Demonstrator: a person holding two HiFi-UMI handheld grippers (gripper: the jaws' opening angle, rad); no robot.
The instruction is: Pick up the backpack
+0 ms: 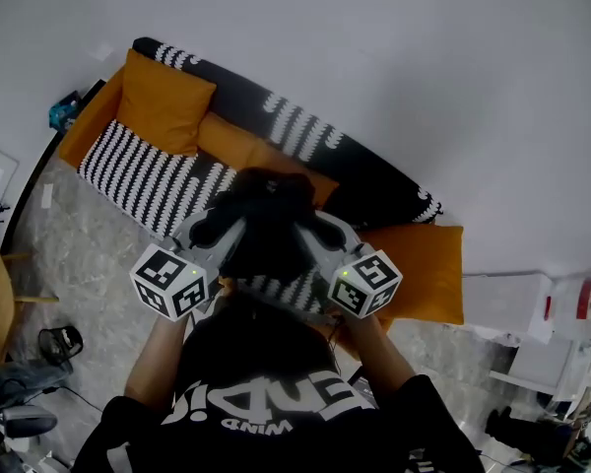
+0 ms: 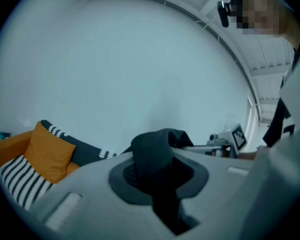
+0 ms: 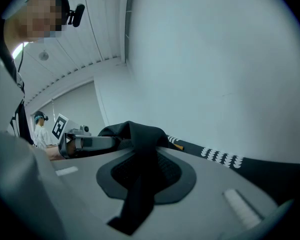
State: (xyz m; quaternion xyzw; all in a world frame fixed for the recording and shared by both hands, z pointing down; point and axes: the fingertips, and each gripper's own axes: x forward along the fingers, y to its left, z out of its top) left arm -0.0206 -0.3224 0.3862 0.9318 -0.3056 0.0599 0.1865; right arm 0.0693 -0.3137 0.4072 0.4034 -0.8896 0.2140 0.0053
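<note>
**Both grippers clamped on the backpack in front of the sofa**

Nearest to us, the left gripper (image 2: 157, 176) has its jaws closed on a fold of black fabric from the backpack (image 2: 152, 149). The fabric fills the gap between the jaws and hides the pads. The right gripper (image 3: 142, 179) grips in the same way. A dark band of the backpack (image 3: 140, 139) runs down through its jaws, and its lower end is cut off by the gripper body.

From the head view we see the left gripper (image 1: 214, 231) and the right gripper (image 1: 325, 233) side by side, with the backpack (image 1: 266, 220) bunched between and just beyond their tips. It reads only as a black mass. We can't make out its shape or pockets, nor whether it hangs free of the seat beneath. Our own torso and arms cover the floor below the grippers.

Beyond the jaws lies a sofa (image 1: 143, 175) in black-and-white stripes, and the backpack hides the middle of its seat. An orange cushion (image 1: 165, 101) sits to the left of the left gripper, and a second orange cushion (image 1: 419, 269) sits to the right of the right one. Farther right stand white boxes (image 1: 527, 333), cut off at the picture's edge. Behind everything rises a plain wall (image 1: 394, 57). In the right gripper view, a small figure (image 3: 40, 131) stands far off, past the left gripper's marker cube (image 3: 60, 126).
</note>
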